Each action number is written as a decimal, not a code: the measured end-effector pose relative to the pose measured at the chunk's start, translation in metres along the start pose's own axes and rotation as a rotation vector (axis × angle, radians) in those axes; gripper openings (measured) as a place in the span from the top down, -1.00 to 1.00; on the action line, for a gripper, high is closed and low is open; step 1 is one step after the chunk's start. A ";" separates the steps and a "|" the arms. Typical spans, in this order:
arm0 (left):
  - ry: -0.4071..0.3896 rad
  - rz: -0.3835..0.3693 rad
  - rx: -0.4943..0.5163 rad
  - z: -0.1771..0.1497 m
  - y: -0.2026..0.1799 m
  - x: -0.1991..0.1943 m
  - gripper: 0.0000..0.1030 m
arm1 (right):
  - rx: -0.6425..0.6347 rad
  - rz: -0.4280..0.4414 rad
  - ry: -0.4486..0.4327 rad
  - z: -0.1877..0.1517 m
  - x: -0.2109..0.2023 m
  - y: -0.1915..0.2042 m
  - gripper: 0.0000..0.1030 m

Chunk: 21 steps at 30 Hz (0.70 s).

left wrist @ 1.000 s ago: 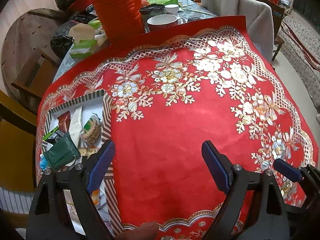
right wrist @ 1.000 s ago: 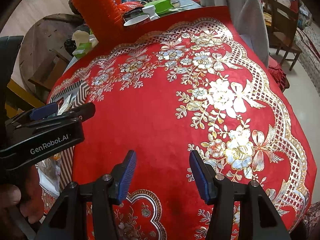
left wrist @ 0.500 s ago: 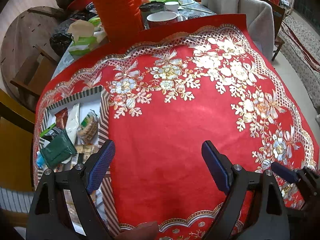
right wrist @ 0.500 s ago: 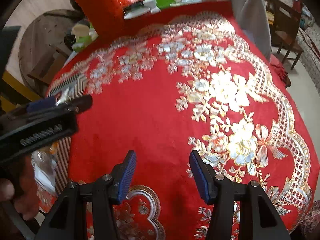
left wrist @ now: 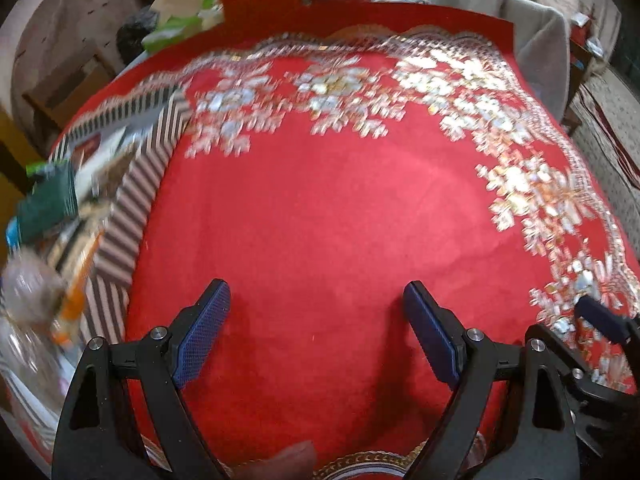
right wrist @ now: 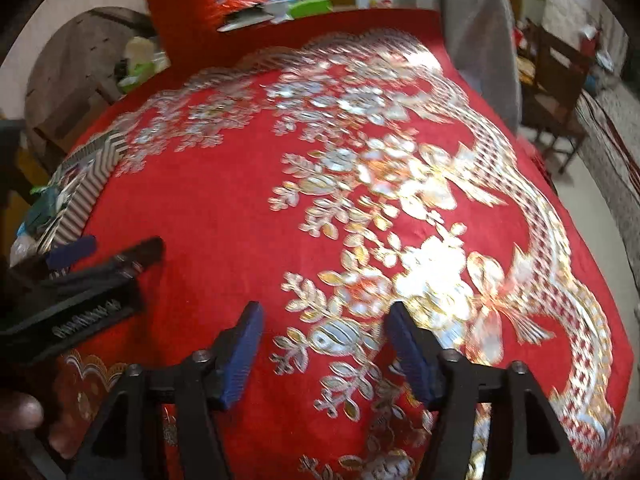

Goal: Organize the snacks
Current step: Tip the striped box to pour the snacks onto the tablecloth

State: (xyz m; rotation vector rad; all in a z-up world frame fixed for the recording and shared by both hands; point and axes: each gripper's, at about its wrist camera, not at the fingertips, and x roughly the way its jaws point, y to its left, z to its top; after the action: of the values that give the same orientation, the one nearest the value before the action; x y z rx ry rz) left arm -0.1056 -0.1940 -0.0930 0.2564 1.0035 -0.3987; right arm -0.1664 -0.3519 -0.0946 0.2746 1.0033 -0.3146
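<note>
A striped box of wrapped snacks sits at the left edge of the red cloth; a dark green packet lies in it among other packets. My left gripper hangs open over bare red cloth to the right of the box, nothing between its blue pads. My right gripper is over the gold flower pattern, its jaws opening, with nothing between them. The striped box shows at the far left of the right wrist view, and the left gripper's body sits in front of it.
A red cloth with gold and silver flowers covers the table. A tall orange ribbed container, bowls and a tissue pack stand at the far edge. A chair draped in grey cloth stands at the back right.
Both grippers have dropped closer to the cloth and the views are now blurred. The right gripper's jaws have widened. The snack box has slid further left in the left wrist view.
</note>
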 end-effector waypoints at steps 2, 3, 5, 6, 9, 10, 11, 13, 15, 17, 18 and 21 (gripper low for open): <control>-0.031 0.005 -0.014 -0.004 0.001 0.000 -0.74 | -0.029 0.009 -0.024 0.002 0.004 0.003 -0.52; -0.041 0.006 -0.019 -0.005 0.001 0.000 -0.75 | -0.032 0.012 -0.028 0.004 0.006 0.003 -0.59; -0.067 0.010 -0.042 -0.007 0.002 0.001 -0.85 | -0.028 0.014 -0.035 0.009 0.010 0.001 -0.65; -0.088 0.014 -0.057 -0.010 0.003 0.002 -0.94 | -0.027 0.018 -0.040 0.011 0.012 0.001 -0.70; -0.083 0.016 -0.075 -0.010 0.006 0.004 -0.98 | -0.052 0.022 -0.073 0.010 0.015 0.001 -0.77; -0.081 0.015 -0.077 -0.011 0.006 0.004 -0.98 | -0.067 0.023 -0.085 0.008 0.015 0.002 -0.80; -0.080 0.014 -0.078 -0.011 0.007 0.005 -0.98 | -0.084 0.022 -0.094 0.007 0.015 0.003 -0.82; -0.080 0.015 -0.077 -0.012 0.007 0.006 -0.99 | -0.105 0.022 -0.086 0.007 0.017 0.006 -0.89; -0.080 0.015 -0.077 -0.011 0.007 0.005 -0.99 | -0.130 0.013 -0.075 0.006 0.020 0.011 -1.00; -0.080 0.015 -0.077 -0.011 0.007 0.005 -0.99 | -0.132 0.003 -0.073 0.007 0.022 0.012 -1.00; -0.080 0.015 -0.077 -0.011 0.007 0.005 -0.99 | -0.133 0.004 -0.073 0.007 0.022 0.013 -1.00; -0.080 0.015 -0.077 -0.011 0.007 0.005 -0.99 | -0.132 0.005 -0.073 0.007 0.022 0.011 -1.00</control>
State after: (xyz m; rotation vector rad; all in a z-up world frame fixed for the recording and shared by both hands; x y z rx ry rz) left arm -0.1085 -0.1845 -0.1029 0.1766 0.9363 -0.3534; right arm -0.1462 -0.3466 -0.1088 0.1450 0.9467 -0.2507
